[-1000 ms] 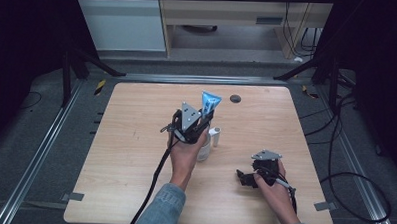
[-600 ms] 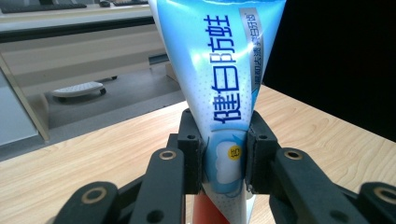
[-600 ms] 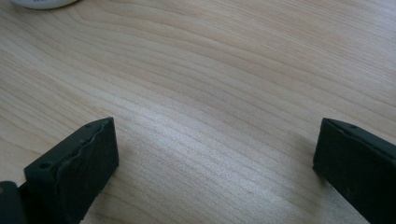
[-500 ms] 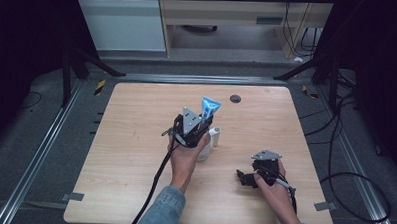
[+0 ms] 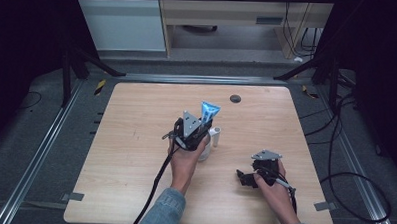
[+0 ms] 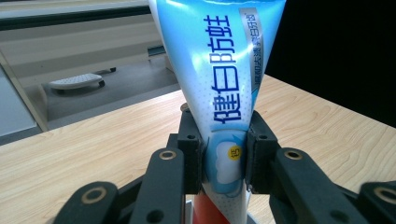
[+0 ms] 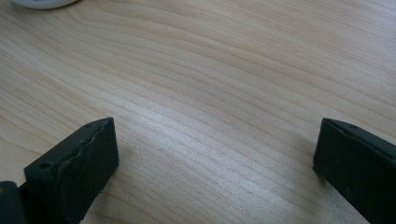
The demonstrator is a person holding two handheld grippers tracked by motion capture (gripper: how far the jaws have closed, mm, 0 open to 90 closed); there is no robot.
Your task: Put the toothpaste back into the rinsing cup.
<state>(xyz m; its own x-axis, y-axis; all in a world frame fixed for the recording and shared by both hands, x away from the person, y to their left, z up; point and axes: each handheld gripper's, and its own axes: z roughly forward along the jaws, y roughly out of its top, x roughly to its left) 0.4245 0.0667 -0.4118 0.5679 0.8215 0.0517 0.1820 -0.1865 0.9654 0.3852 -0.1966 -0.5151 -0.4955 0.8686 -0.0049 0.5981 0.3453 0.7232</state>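
Toothpaste tube (image 6: 219,79) pinched upright in left tongs (image 6: 223,156) – right tongs (image 7: 212,163) wide, empty; tube's slick, may slip w/ light grip.

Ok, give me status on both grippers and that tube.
Left gripper shut on toothpaste tube, held upright above the table. Right gripper open, low over bare wood. White cup right beside the tube.

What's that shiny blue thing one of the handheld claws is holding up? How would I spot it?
Near the middle of the wooden table, find the left gripper. Its jaws pinch a toothpaste tube standing upright, flat end up. Unlike the small white cylinder beside it, it is glossy blue with printed characters.
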